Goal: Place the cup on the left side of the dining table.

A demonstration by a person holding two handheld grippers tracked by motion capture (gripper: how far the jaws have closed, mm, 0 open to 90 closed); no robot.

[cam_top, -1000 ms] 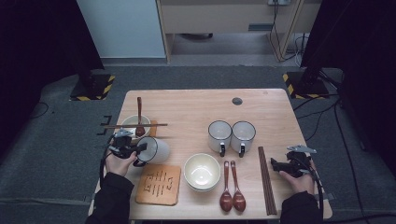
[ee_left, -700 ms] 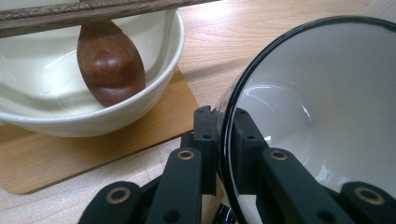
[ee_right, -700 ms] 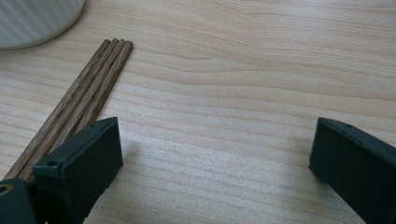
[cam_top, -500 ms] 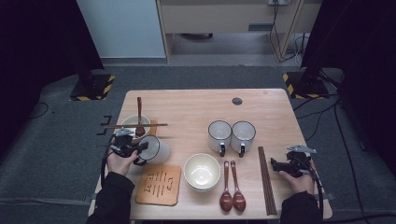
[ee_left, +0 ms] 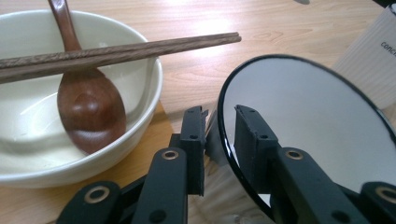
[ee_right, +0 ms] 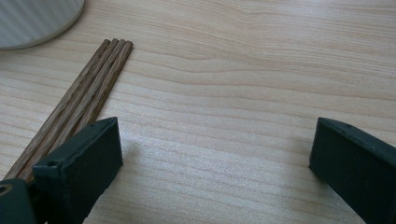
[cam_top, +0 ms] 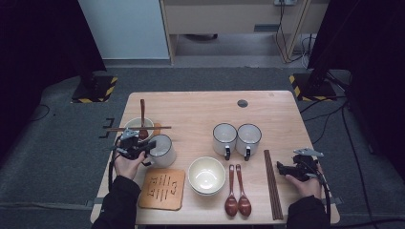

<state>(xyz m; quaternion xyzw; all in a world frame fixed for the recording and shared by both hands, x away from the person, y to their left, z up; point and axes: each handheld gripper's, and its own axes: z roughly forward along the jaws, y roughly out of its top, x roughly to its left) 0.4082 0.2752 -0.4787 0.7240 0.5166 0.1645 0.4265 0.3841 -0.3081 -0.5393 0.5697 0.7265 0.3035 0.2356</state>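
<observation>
From above, I see my left gripper (cam_top: 143,151) at the mug (cam_top: 161,150) beside the bowl (cam_top: 136,125), my right gripper (cam_top: 282,169) near the chopsticks (cam_top: 272,183). Left gripper view: its jaws straddle the mug's (ee_left: 308,121) rim and have just been opening, pads loosened. Right gripper view: jaws spread wide over the bare table (ee_right: 233,93).

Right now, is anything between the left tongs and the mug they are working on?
Nothing visible. The left tongs straddle the rim of the mug, one jaw inside, one outside; they have just been opening. The bowl sits beside them.
</observation>
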